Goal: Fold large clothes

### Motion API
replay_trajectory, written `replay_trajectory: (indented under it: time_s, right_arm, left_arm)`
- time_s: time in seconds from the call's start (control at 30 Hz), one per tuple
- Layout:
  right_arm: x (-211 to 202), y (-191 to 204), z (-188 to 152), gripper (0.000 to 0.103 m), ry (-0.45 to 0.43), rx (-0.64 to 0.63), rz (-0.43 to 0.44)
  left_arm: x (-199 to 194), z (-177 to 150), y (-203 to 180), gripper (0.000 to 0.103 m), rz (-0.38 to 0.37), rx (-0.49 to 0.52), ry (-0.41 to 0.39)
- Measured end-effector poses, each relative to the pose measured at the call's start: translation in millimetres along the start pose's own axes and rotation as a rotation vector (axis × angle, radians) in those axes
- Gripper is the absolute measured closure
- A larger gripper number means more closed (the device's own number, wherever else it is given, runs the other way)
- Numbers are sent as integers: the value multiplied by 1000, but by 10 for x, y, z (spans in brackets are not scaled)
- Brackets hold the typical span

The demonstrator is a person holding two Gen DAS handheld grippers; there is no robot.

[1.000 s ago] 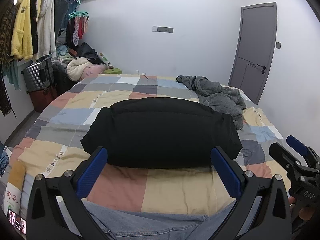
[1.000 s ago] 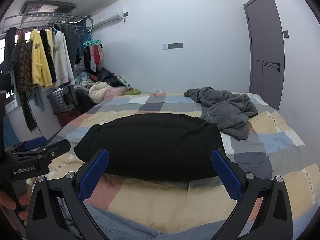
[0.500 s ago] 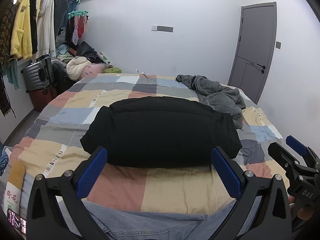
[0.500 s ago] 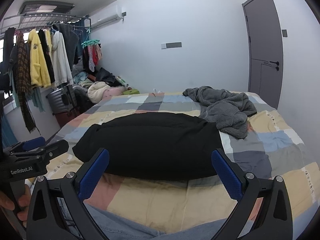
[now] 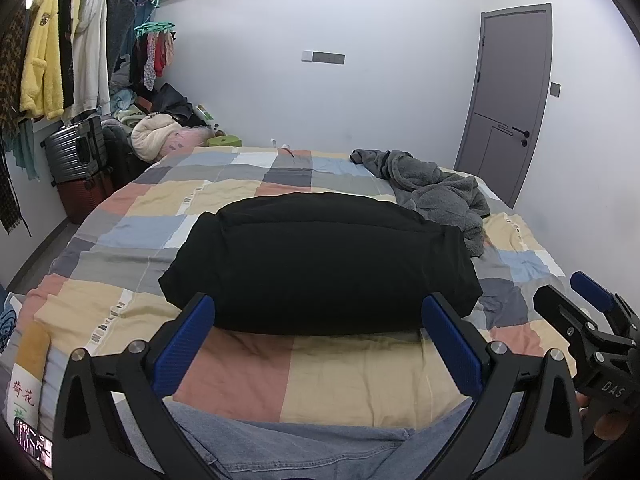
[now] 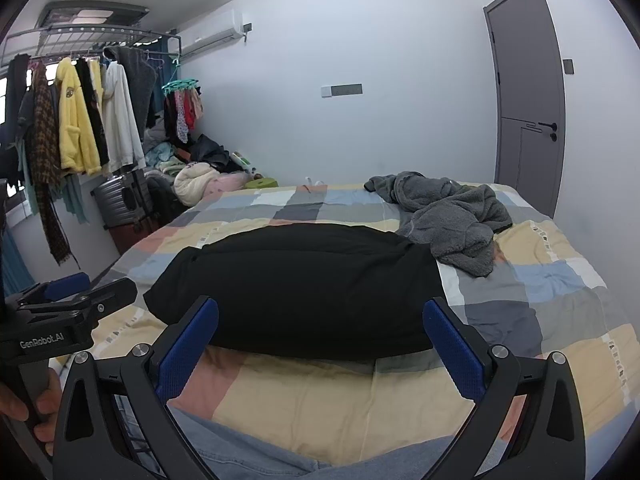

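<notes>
Almost nothing has moved since the earlier frames: both views sit a touch closer to the bed (image 5: 120,304), otherwise unchanged. Left gripper (image 5: 318,334) and right gripper (image 6: 320,338) hover with jaws spread wide and empty above the bed's near edge. Black garment (image 5: 320,264), already a compact folded bundle, lies at mid-bed toward the near edge, untouched. Grey fleece garment (image 5: 436,192) lies crumpled toward the far right corner, judged the next piece to fold.
</notes>
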State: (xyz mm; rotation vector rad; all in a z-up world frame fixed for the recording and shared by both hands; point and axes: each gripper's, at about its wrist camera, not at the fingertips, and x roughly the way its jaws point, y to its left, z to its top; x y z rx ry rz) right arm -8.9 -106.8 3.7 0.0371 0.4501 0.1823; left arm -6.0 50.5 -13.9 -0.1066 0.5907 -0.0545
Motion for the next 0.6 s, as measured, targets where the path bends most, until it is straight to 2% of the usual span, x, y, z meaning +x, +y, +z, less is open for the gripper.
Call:
replay_trajectory:
  time_s: [0.6]
  right_arm:
    - [0,-60,3,0,2,3,-2]
  left_arm:
    - [-6,-8,-5,0,-14,-20,-6]
